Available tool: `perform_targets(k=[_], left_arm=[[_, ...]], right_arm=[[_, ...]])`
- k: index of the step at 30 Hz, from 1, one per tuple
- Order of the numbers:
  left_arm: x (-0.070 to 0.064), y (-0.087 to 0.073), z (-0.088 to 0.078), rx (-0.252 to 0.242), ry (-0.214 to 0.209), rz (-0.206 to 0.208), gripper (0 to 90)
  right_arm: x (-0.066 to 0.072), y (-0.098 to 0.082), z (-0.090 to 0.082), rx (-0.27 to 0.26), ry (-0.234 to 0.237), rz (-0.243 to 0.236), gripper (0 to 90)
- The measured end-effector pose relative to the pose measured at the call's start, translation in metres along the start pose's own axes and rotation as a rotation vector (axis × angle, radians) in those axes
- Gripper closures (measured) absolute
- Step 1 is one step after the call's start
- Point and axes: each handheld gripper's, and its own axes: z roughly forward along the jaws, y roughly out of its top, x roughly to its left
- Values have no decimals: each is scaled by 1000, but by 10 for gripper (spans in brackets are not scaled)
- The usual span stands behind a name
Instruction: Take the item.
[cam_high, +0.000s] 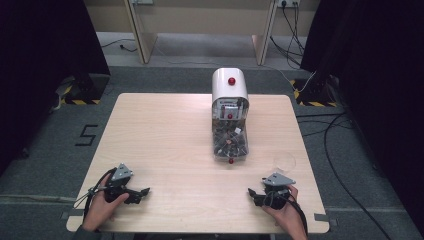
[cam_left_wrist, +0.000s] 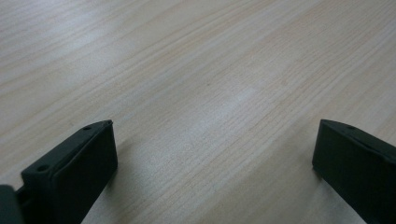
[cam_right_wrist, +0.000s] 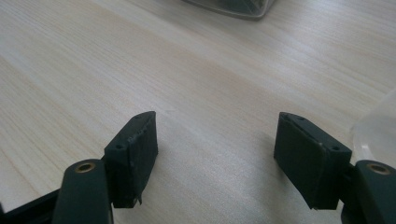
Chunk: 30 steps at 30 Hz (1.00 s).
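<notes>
A white dome-topped machine (cam_high: 229, 90) with a red knob stands at the far middle of the table. Its clear front part (cam_high: 230, 141) holds several small dark pieces. My left gripper (cam_high: 145, 191) rests at the near left of the table, held by a hand, jaws pointing right. Its jaws (cam_left_wrist: 215, 154) stand wide open over bare wood. My right gripper (cam_high: 251, 193) rests at the near right, jaws pointing left. It is open (cam_right_wrist: 215, 149) with nothing between the pads. A clear cup (cam_high: 284, 162) stands just behind the right gripper.
The light wooden table (cam_high: 165, 140) has bare surface on its left half and between the two grippers. The clear cup's edge (cam_right_wrist: 379, 128) is close beside the right gripper's right jaw. Cables lie on the floor at the right.
</notes>
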Motion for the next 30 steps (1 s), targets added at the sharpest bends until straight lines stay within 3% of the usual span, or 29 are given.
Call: perform_targets(k=[6, 14, 30], left_arm=[[0, 0, 0, 0, 0, 0, 0], [0, 0, 0, 0, 0, 0, 0], [0, 0, 0, 0, 0, 0, 0]], right_arm=[[1, 1, -1, 9, 4, 4, 327], [6, 14, -5, -50, -5, -40, 366], [11, 38, -1, -83, -15, -93, 400]])
